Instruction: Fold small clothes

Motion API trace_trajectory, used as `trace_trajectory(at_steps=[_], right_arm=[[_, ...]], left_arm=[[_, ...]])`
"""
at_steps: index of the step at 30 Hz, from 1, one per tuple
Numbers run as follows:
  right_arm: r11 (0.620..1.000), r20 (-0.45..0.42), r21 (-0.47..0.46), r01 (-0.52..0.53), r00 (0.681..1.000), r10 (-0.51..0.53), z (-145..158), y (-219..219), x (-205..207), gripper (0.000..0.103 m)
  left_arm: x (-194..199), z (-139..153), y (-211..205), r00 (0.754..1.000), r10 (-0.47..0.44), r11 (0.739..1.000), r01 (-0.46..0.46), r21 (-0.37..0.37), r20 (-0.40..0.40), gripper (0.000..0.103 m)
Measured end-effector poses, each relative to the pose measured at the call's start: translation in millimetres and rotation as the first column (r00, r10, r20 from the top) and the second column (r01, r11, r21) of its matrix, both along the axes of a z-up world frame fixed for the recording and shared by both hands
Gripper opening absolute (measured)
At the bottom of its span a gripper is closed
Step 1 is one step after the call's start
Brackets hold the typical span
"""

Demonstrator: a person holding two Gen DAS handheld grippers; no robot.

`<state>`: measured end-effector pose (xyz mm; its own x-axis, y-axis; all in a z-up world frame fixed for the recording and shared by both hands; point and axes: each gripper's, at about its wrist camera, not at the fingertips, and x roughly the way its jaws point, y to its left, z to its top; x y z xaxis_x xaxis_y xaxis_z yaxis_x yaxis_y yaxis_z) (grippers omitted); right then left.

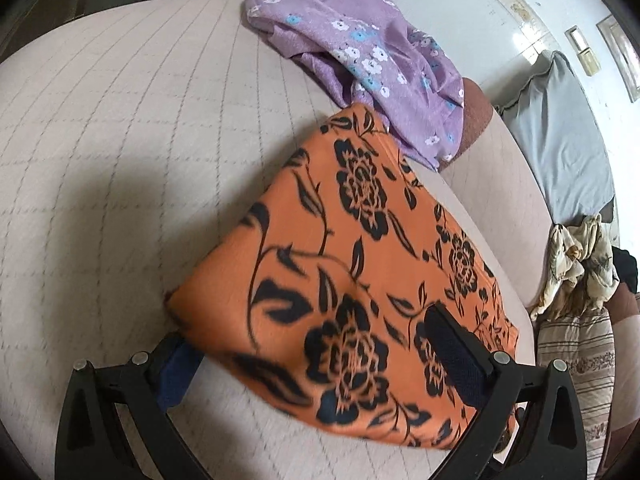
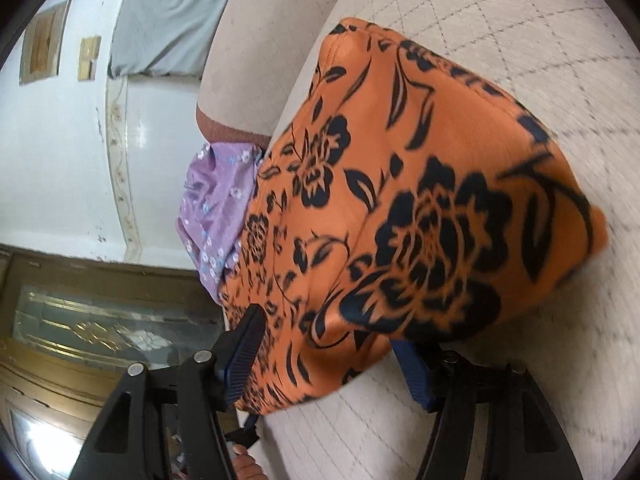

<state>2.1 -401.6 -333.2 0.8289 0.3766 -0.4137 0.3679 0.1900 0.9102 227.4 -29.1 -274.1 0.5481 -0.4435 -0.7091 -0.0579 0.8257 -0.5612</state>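
Observation:
An orange cloth with black flowers lies folded on the quilted beige bed, its near end raised and draped across both grippers. My left gripper stands open and wide. Its left finger is tucked under the cloth's edge and its right finger rests on top. In the right wrist view the same cloth hangs between the spread fingers of my right gripper. That gripper is open, with its left pad beside the cloth and its right pad partly under it. Neither gripper's pads press on the cloth.
A crumpled purple flowered garment lies just beyond the orange cloth, near the bed's far edge. A grey pillow, a cream bundle and striped fabric sit to the right. A white wall stands behind.

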Motion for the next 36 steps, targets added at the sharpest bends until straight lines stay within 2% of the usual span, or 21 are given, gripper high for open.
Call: trace_trajectory(at_steps=[2,6,8,9,10,11,12,14,15,16,19,23,24,25,26,27,29,31,33,36], right_arm=[[1.0,0.008,0.017,0.015,1.0,-0.015,-2,-4,3,0.067],[0.998,0.018,0.052,0.033,0.999,-0.034,-3,-10,3,0.067],[0.994,-0.005,0.102,0.024,1.0,-0.024,-6,-13,1,0.067],[0.991,-0.018,0.131,0.005,1.0,-0.003,-7,-14,-1,0.067],[0.988,-0.02,0.152,-0.004,1.0,0.007,-7,-15,-5,0.067],[0.987,-0.037,0.16,-0.005,0.999,0.011,-6,-18,-11,0.067],[0.989,-0.078,0.146,0.001,0.997,0.01,-6,-21,-22,0.067],[0.992,-0.116,0.113,0.048,0.993,-0.035,-4,-28,-44,0.067],[0.993,-0.131,0.1,0.069,0.99,-0.055,-3,-31,-50,0.067],[0.993,-0.143,0.08,0.09,0.987,-0.078,-2,-35,-54,0.067],[0.991,-0.162,0.051,0.125,0.98,-0.116,-5,-38,-50,0.067],[0.98,-0.138,-0.028,0.195,0.971,-0.197,-5,-39,-34,0.068],[0.98,-0.135,-0.065,0.19,0.971,-0.198,-4,-38,-27,0.068],[0.977,-0.125,-0.109,0.182,0.973,-0.195,0,-35,-23,0.068],[0.974,-0.116,-0.14,0.179,0.974,-0.195,2,-33,-21,0.066],[0.969,-0.112,-0.174,0.178,0.974,-0.199,4,-31,-19,0.053],[0.96,-0.149,-0.228,0.163,0.968,-0.2,0,-32,-17,0.02],[0.959,-0.133,-0.212,0.189,0.966,-0.22,-3,-33,-21,0.017],[0.939,-0.13,-0.301,0.169,0.968,-0.216,8,-27,-22,0.015],[0.885,-0.079,-0.434,0.172,0.97,-0.228,31,-15,-26,0.013]], left_arm=[[5,0,-2,1.0,0.009,1.0,-0.009,-0.005,0.016,0.103],[9,0,-8,0.999,0.022,0.998,-0.023,0.056,0.026,0.082],[11,0,-7,1.0,0.02,0.998,-0.022,0.056,0.024,0.081],[11,0,-5,0.999,0.024,0.998,-0.025,0.05,0.022,0.076],[12,-1,-3,0.999,0.029,0.998,-0.03,0.052,0.019,0.064],[13,-2,-2,0.999,0.035,0.998,-0.036,0.056,0.01,0.057],[15,-3,-1,0.999,0.04,0.998,-0.04,0.053,0.002,0.054],[16,-5,0,0.999,0.049,0.998,-0.049,0.037,-0.006,0.054],[15,-5,-1,0.999,0.052,0.998,-0.051,0.038,-0.003,0.057],[14,-5,-3,0.999,0.046,0.998,-0.046,0.041,0.004,0.064],[12,-3,-11,1.0,0.014,0.998,-0.015,0.056,0.028,0.075],[11,-3,-13,0.999,-0.005,0.996,0.0,0.085,0.048,0.074],[11,-3,-13,0.999,-0.001,0.996,-0.003,0.087,0.051,0.068],[11,-3,-11,0.999,0.007,0.995,-0.011,0.096,0.05,0.055],[12,-4,-9,0.999,0.012,0.994,-0.017,0.105,0.046,0.048],[12,-5,-8,0.999,0.013,0.994,-0.018,0.106,0.043,0.036],[13,-7,-5,0.999,0.006,0.998,-0.009,0.07,0.039,0.031],[11,-4,-4,0.999,-0.002,0.998,-0.002,0.065,0.05,0.024],[5,4,-5,0.996,-0.01,0.998,0.004,0.067,0.088,0.022],[-8,22,-4,0.987,-0.032,0.998,0.024,0.054,0.155,0.021]])
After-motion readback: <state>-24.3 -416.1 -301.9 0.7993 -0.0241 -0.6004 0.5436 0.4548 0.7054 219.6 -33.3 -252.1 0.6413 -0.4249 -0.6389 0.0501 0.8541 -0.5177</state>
